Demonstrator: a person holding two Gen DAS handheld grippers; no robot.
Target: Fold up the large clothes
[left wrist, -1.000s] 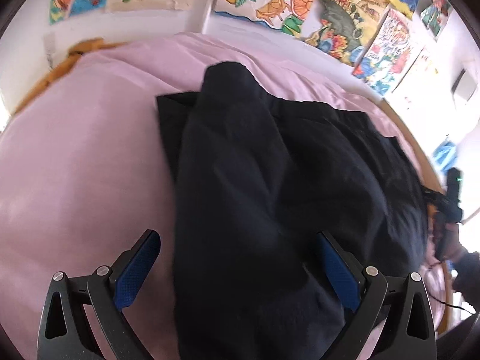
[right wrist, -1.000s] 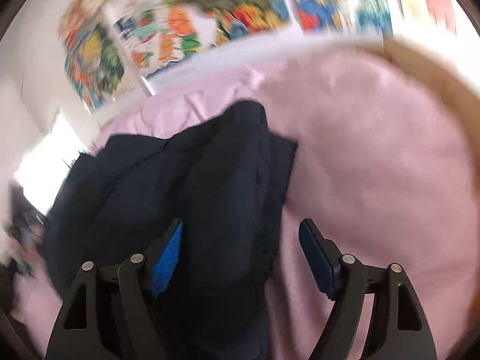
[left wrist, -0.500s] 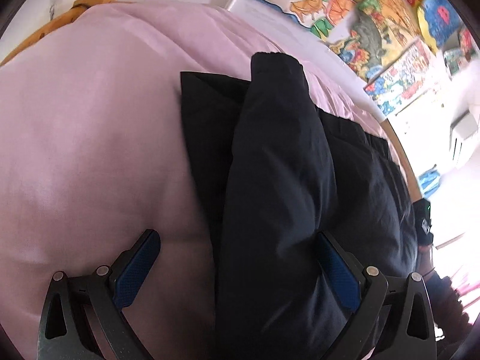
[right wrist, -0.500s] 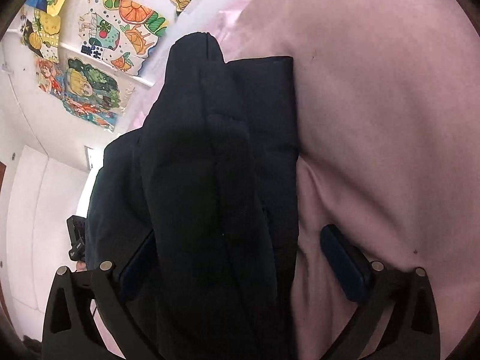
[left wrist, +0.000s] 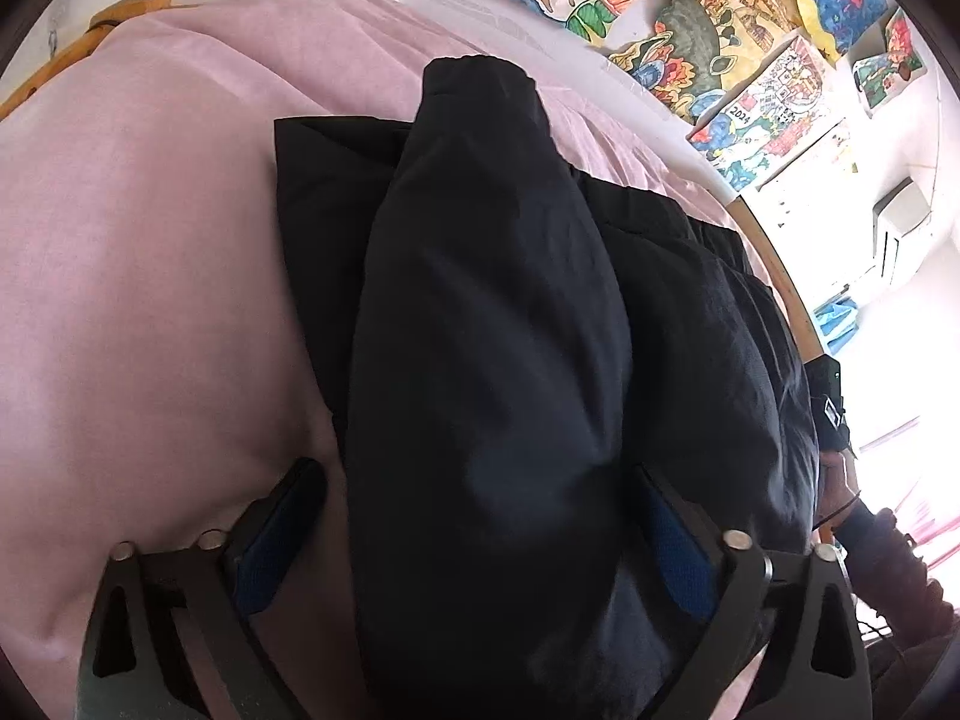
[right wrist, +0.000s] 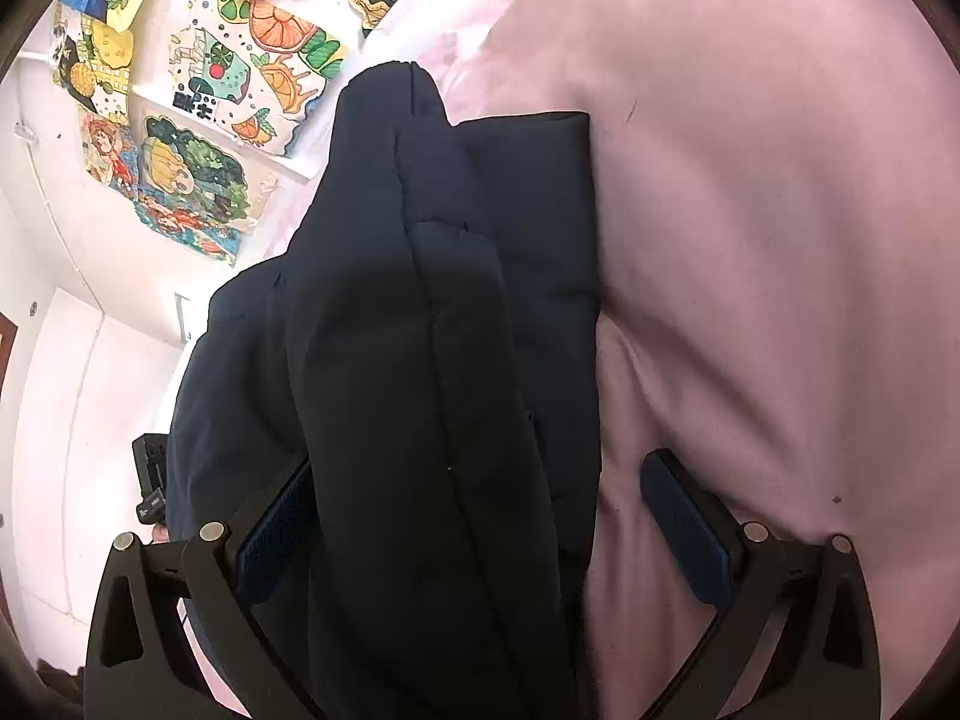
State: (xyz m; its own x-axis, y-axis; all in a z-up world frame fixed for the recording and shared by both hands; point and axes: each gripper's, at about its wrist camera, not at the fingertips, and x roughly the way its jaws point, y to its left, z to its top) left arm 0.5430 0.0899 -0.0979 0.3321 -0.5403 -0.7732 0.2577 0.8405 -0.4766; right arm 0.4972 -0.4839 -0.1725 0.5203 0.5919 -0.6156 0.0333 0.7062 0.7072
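Both grippers' jaws spread wide, dark jacket (left wrist: pixel 492 330) (right wrist: pixel 420 330) bulging between each pair.

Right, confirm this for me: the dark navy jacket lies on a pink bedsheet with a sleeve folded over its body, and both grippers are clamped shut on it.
Not quite. Both wrist views show the jaws spread wide on the left gripper and the right gripper, open around the fabric, not clamped shut. The rest holds: the dark navy jacket lies on the pink bedsheet with a sleeve folded over its body.
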